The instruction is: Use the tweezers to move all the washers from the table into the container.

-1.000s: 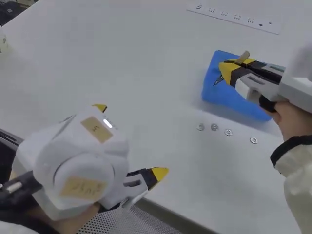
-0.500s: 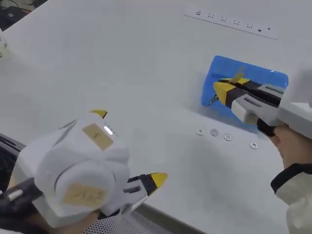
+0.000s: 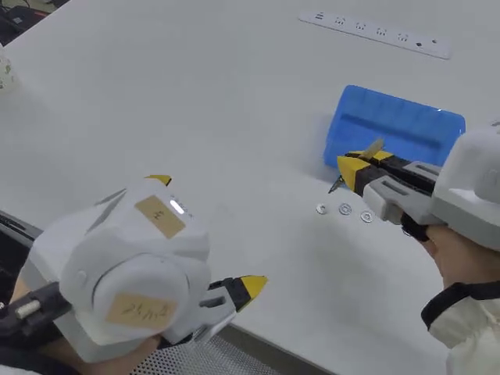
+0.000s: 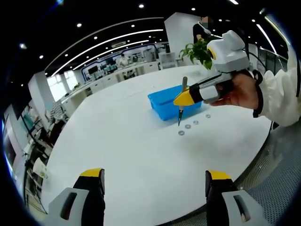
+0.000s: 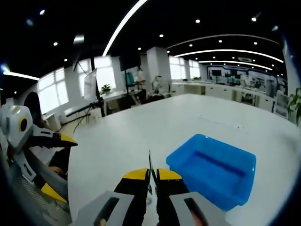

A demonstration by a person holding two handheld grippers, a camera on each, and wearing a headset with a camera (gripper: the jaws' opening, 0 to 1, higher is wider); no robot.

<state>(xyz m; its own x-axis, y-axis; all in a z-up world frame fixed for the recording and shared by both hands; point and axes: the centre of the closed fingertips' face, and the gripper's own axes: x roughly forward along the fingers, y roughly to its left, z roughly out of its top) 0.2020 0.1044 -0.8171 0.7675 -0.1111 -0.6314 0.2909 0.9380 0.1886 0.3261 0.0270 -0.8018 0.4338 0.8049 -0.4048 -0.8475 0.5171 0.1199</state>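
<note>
Right gripper (image 3: 349,169): jaws clamped on tweezers (image 3: 336,184), tips hovering near the washers (image 3: 345,208), which lie in a row on the table (image 3: 195,101) beside the blue container (image 3: 398,125). Left gripper (image 4: 155,174): jaws apart, idle. Recommended: lower the tips to straddle one washer's rim, then pinch gently.

We see a wide white table (image 3: 195,101) with a power strip (image 3: 375,33) at its far edge. Open office behind: dark ceiling, curved light strips (image 5: 124,26), bright windows (image 5: 101,75), a potted plant (image 4: 200,49), rows of desks (image 5: 221,89).
</note>
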